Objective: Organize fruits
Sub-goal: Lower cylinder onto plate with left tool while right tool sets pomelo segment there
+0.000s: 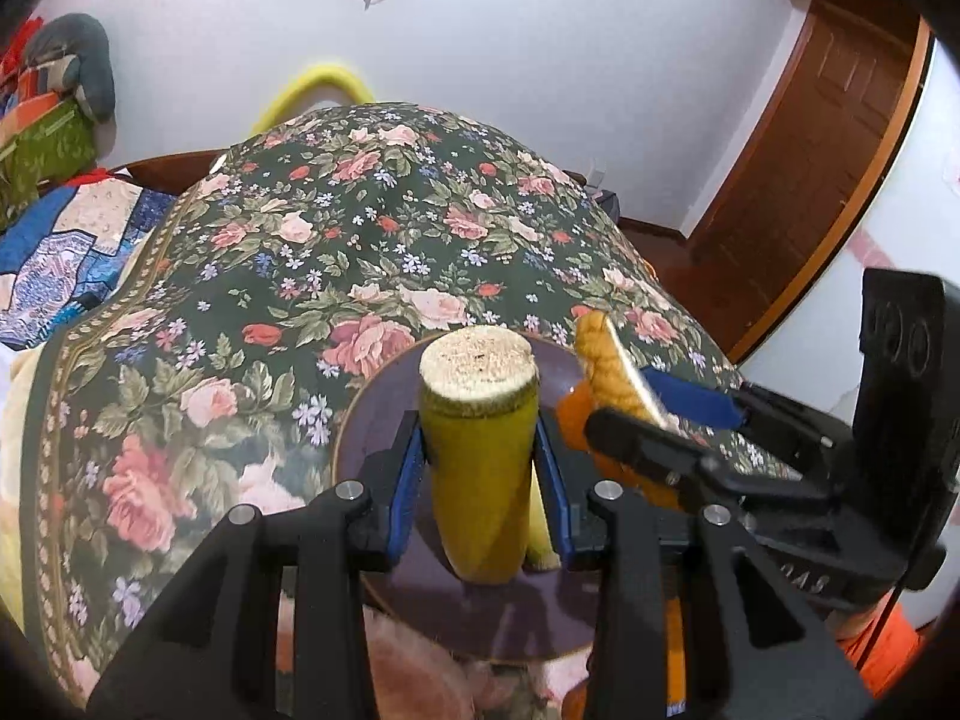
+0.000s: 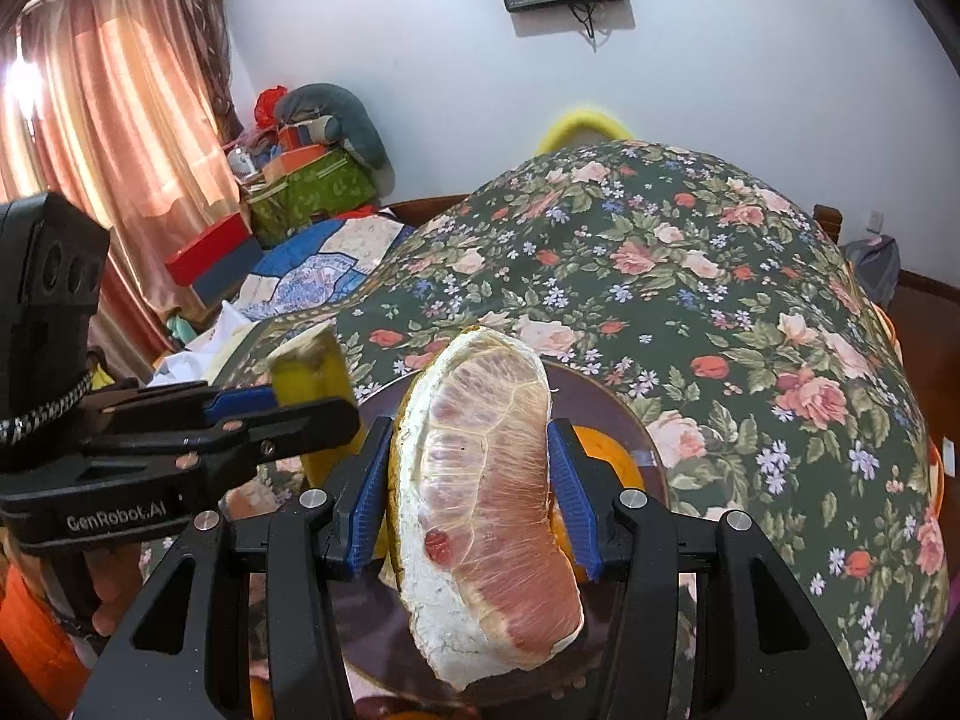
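My left gripper (image 1: 480, 480) is shut on a yellow-green chunk of fruit rind (image 1: 480, 456) with a pale cut top, held over a dark round plate (image 1: 372, 420). My right gripper (image 2: 462, 492) is shut on a pomelo wedge (image 2: 486, 498) with pink flesh and white pith, also over the plate (image 2: 606, 402). In the left wrist view the right gripper (image 1: 654, 420) holds the wedge (image 1: 612, 372) just right of my left one. In the right wrist view the left gripper (image 2: 270, 414) and its rind piece (image 2: 312, 372) are to the left. An orange (image 2: 606, 456) lies on the plate behind the wedge.
The plate sits on a table with a dark green floral cloth (image 1: 360, 228). A bed with a blue patchwork quilt (image 2: 312, 270) and boxes stands to the left. A wooden door (image 1: 810, 150) is to the right.
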